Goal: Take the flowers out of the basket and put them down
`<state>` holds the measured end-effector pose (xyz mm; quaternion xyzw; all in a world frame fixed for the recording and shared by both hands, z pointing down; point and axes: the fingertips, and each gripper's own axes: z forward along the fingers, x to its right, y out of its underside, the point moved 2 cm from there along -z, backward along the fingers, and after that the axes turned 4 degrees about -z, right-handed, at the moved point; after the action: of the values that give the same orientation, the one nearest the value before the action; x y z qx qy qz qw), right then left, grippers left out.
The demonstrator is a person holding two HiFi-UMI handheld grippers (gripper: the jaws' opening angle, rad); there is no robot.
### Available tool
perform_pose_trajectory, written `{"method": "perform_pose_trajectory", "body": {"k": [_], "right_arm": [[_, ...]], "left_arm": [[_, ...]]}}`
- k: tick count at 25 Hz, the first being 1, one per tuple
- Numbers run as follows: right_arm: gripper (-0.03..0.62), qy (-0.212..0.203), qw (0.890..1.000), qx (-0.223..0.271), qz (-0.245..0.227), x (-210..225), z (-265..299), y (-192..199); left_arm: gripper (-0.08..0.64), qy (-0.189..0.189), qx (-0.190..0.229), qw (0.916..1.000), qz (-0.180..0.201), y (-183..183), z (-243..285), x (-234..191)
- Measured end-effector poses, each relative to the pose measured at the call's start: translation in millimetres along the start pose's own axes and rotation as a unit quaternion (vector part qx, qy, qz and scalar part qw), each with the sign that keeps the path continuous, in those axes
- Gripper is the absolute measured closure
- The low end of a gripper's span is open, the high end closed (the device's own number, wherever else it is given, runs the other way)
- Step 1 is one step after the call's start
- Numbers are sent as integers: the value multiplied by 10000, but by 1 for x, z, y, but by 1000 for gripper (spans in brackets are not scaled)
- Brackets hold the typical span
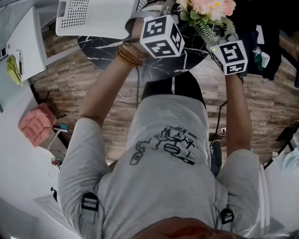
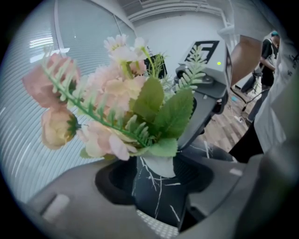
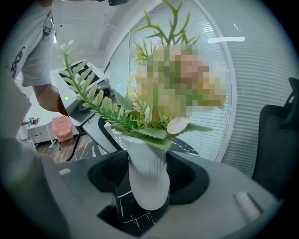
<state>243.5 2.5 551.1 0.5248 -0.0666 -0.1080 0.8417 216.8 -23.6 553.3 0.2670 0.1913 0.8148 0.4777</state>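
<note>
We are at the putting-down step. The flowers (image 1: 209, 9) are out of the basket (image 1: 96, 18) and hang in the air over the black table (image 1: 187, 63), with the basket just beside them. They stand in a small white vase (image 3: 145, 158) (the blooms look fake, but we cannot be sure). The left gripper (image 2: 158, 173) has its jaws partway closed and squeezes the bottom of the vase. The right gripper (image 3: 147, 179) does the same from the other side, with the vase snug between its pads. So both hold one thing together. Next, we think both must go down at the same speed, hold the vase straight, set its bottom flat on the table, and only then let go.
</note>
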Motion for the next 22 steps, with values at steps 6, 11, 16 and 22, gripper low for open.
{"method": "perform_pose_trajectory", "body": {"k": [6, 11, 16, 22], "right_arm": [[328, 25, 10000, 1, 0, -1, 1, 5], [328, -20, 10000, -54, 19, -4, 1, 13], [327, -31, 10000, -69, 41, -5, 3, 16], [328, -23, 10000, -40, 47, -4, 4, 19]], "left_arm": [[316, -14, -31, 10000, 7, 2, 3, 4], [316, 19, -86, 10000, -10, 6, 8, 9], [314, 35, -115, 9999, -23, 8, 11, 11], [314, -12, -76, 10000, -14, 9, 13, 11]]}}
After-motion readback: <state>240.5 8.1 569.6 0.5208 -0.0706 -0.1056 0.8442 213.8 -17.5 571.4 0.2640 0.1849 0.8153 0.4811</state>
